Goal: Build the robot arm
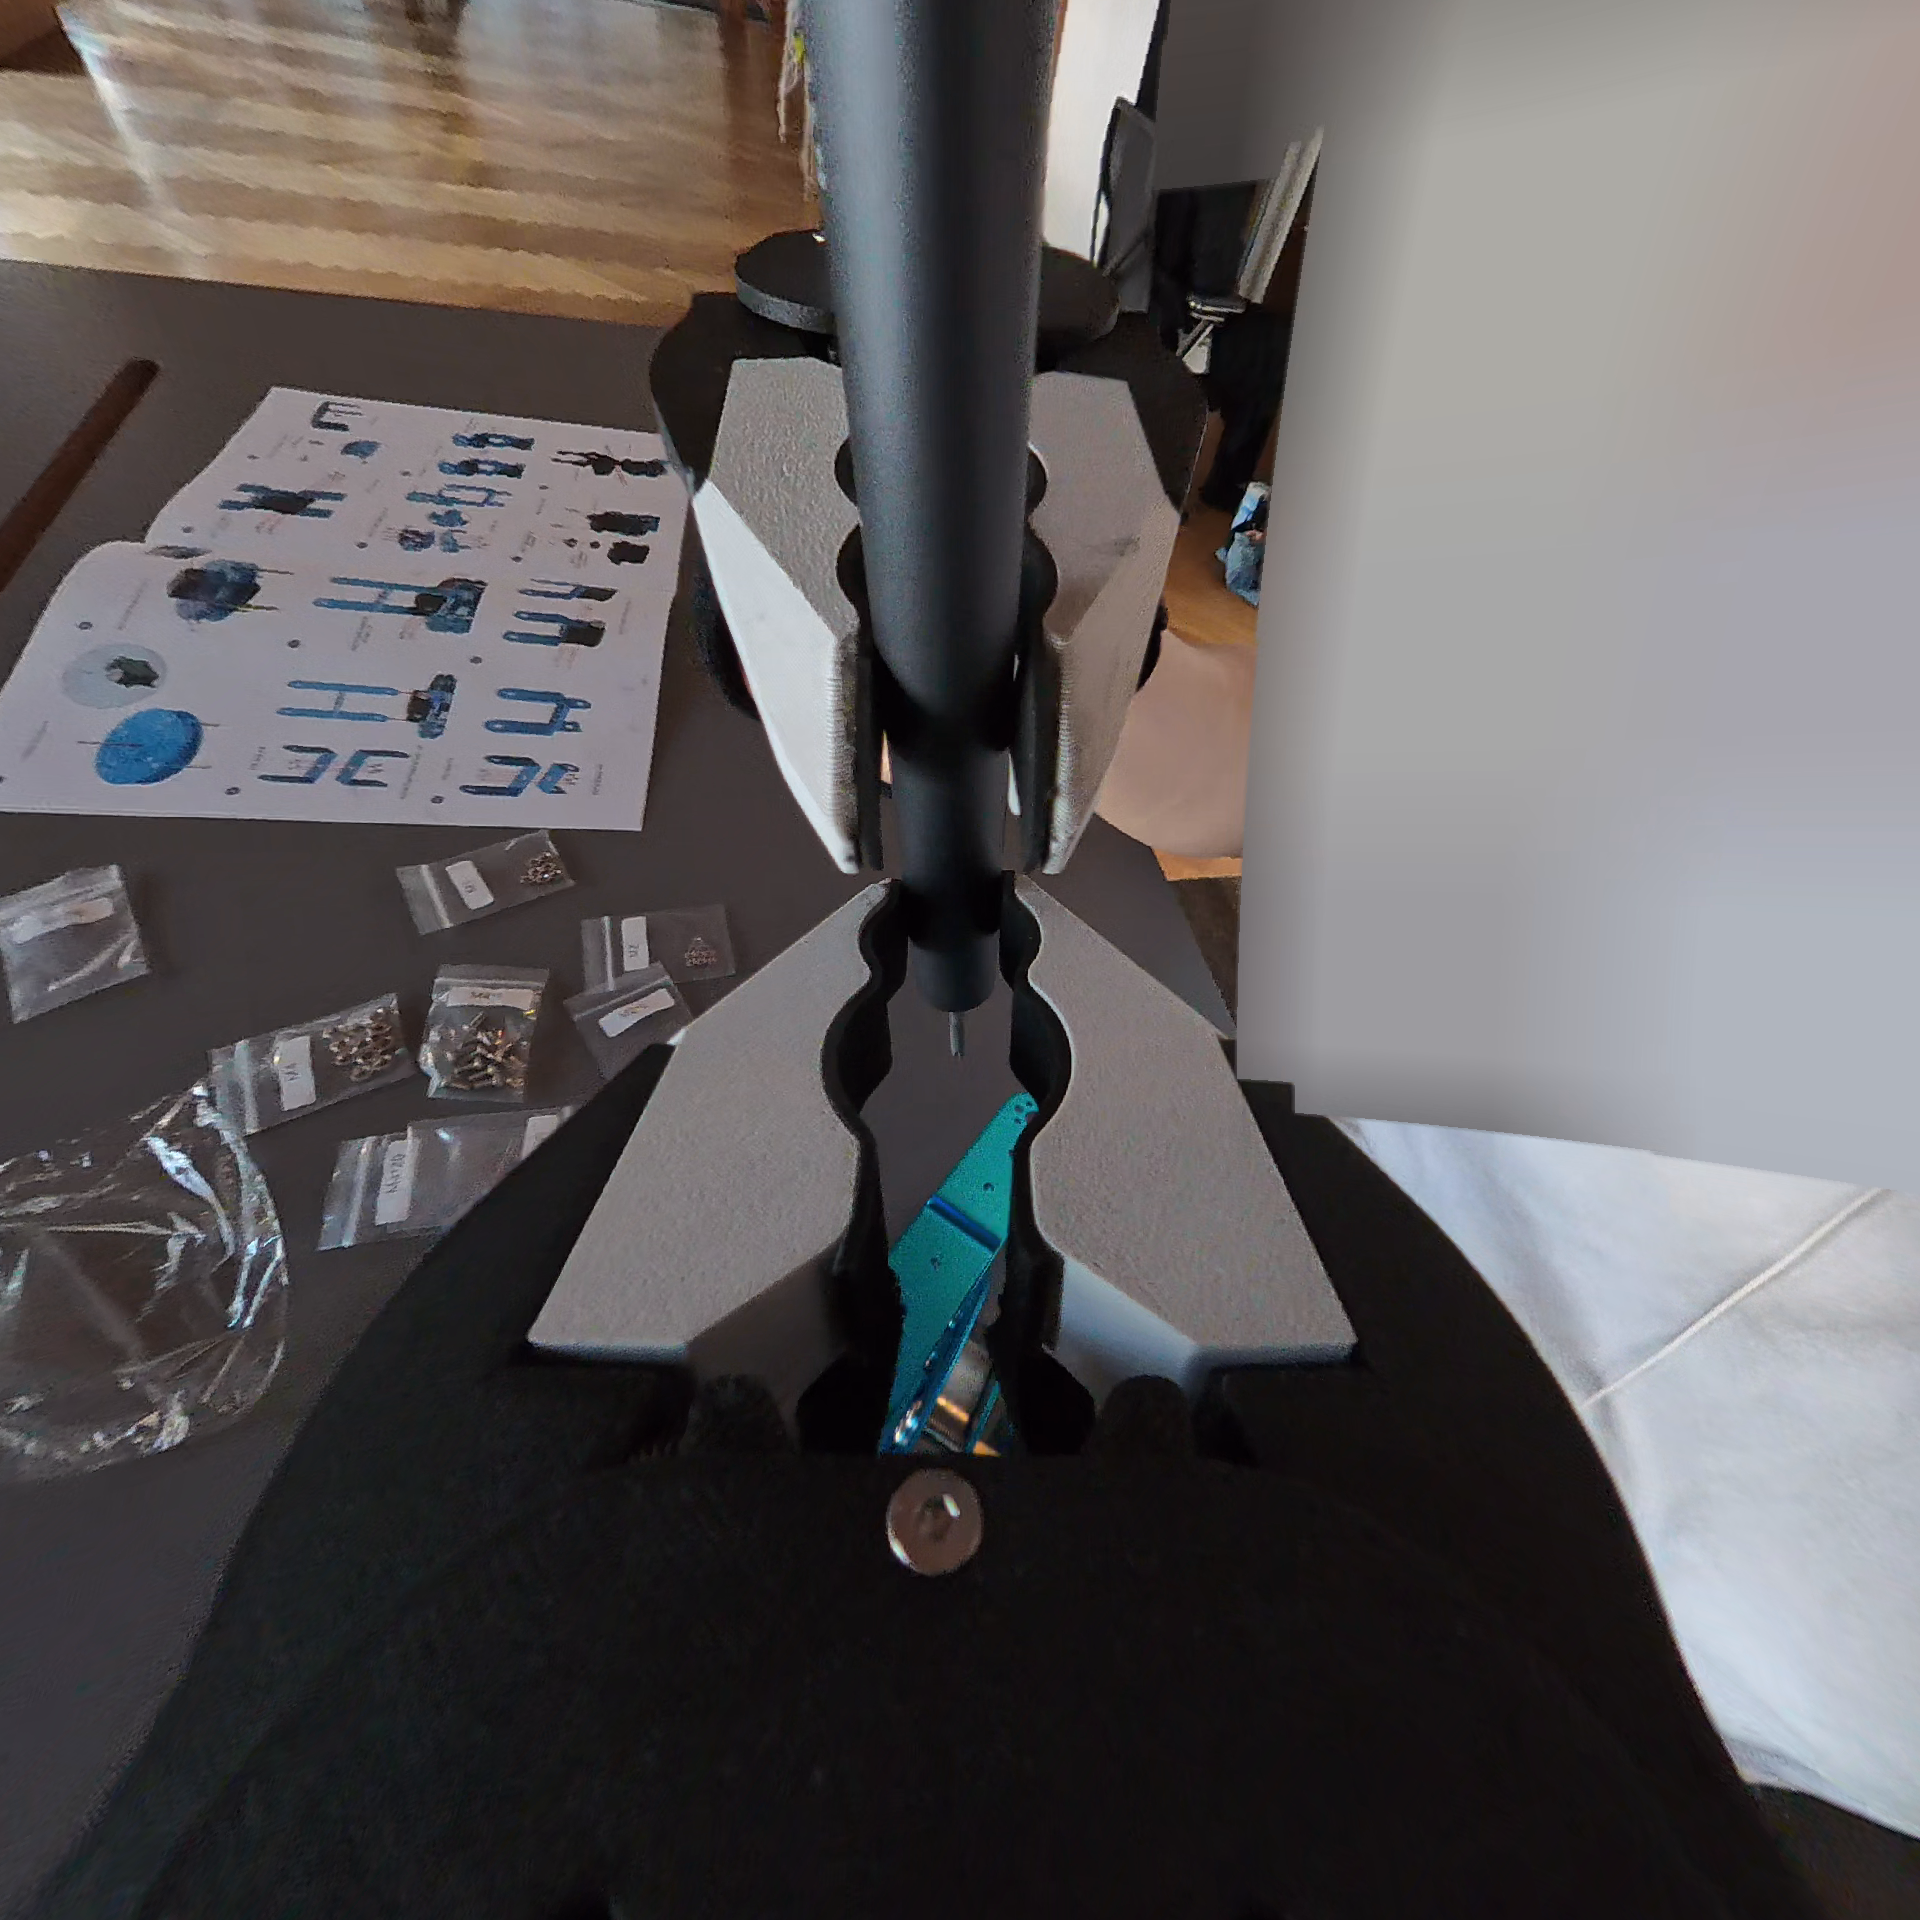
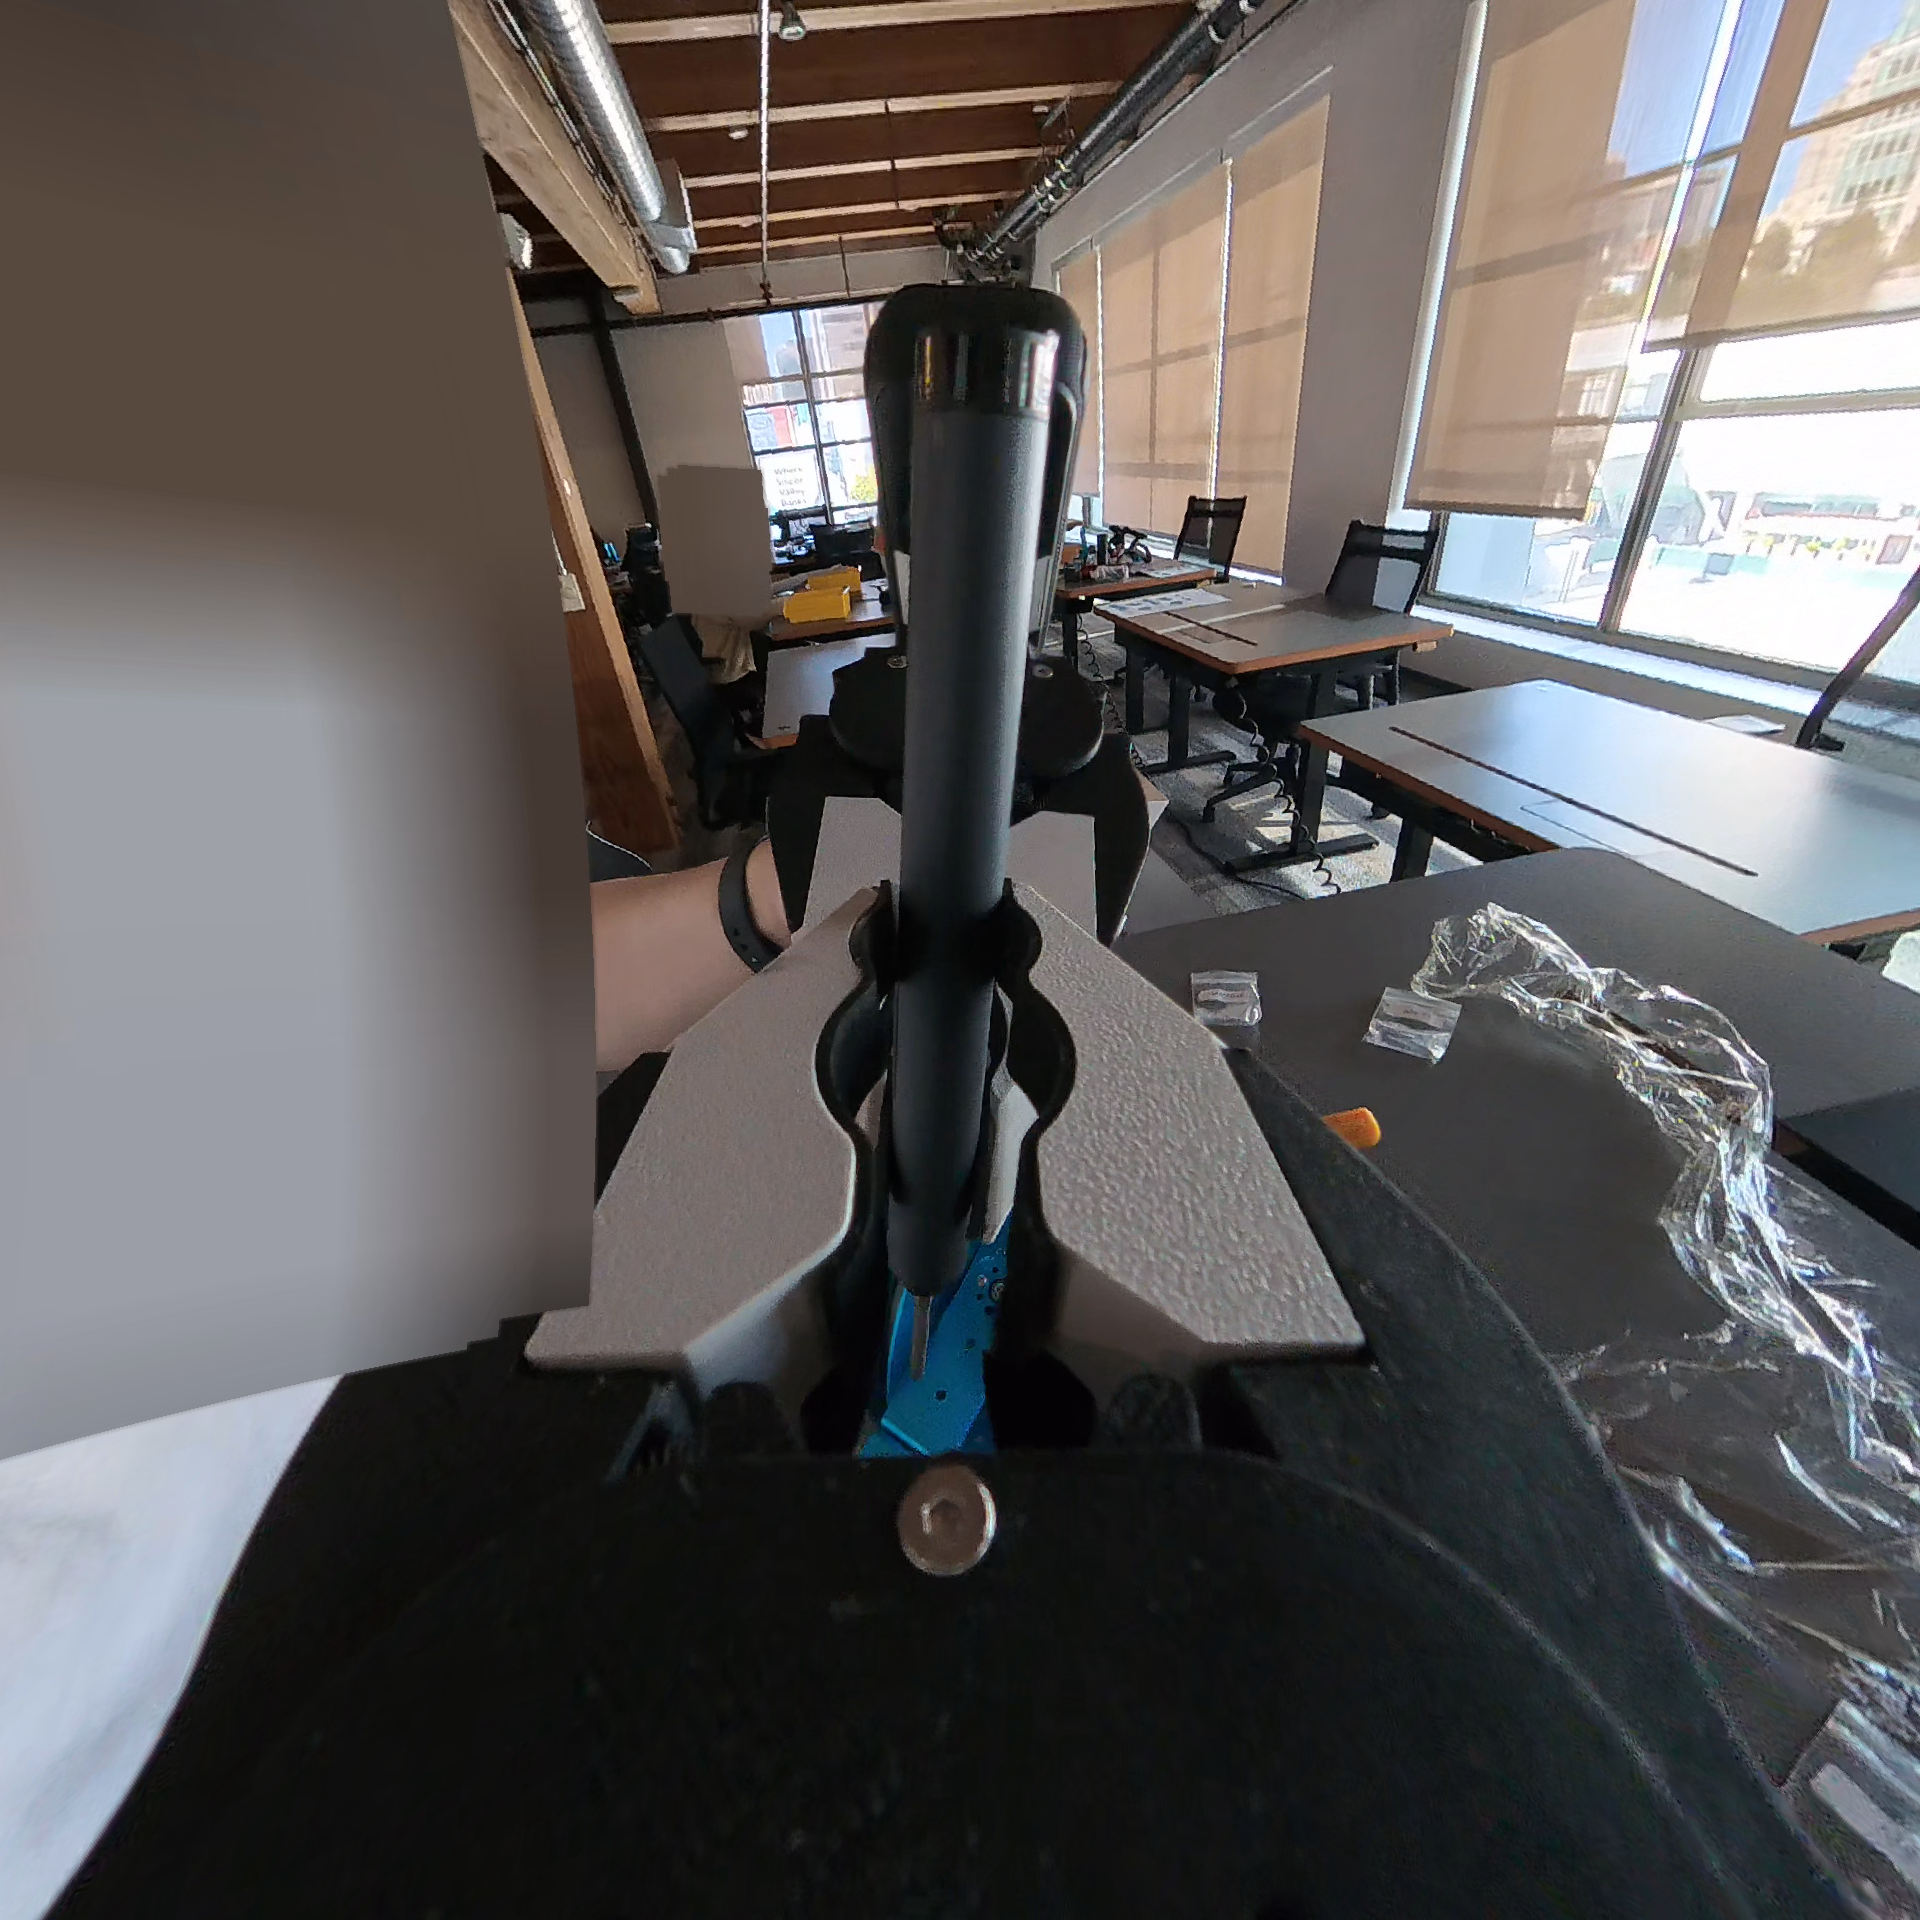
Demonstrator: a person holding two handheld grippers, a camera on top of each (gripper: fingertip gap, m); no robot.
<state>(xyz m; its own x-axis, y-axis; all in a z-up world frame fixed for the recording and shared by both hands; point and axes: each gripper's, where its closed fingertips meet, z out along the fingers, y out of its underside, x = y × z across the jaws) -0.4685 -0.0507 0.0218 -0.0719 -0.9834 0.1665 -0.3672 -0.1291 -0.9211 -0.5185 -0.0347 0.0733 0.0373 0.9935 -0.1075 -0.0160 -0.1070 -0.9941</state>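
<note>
Left gripper (image 1: 940, 914): its grey fingers hold a blue metal bracket (image 1: 951, 1247) low between them, close to the camera; the jaws look pressed against it

Right gripper (image 2: 940, 930): clamped round the lower part of a dark screwdriver (image 2: 956, 727), which stands nearly upright

Screwdriver tip (image 2: 920, 1335): pointing down at the blue bracket (image 2: 961, 1320), touching it or just above; I cannot tell which

Facing gripper: in the left wrist view the right gripper (image 1: 940, 821) shows opposite, holding the screwdriver (image 1: 935, 416)

Table (image 1: 312, 935): dark, with a printed sheet (image 1: 343, 623) of blue part pictures, small clear bags of screws (image 1: 478, 1039), and crumpled clear wrap (image 1: 125, 1278) to the left
</note>
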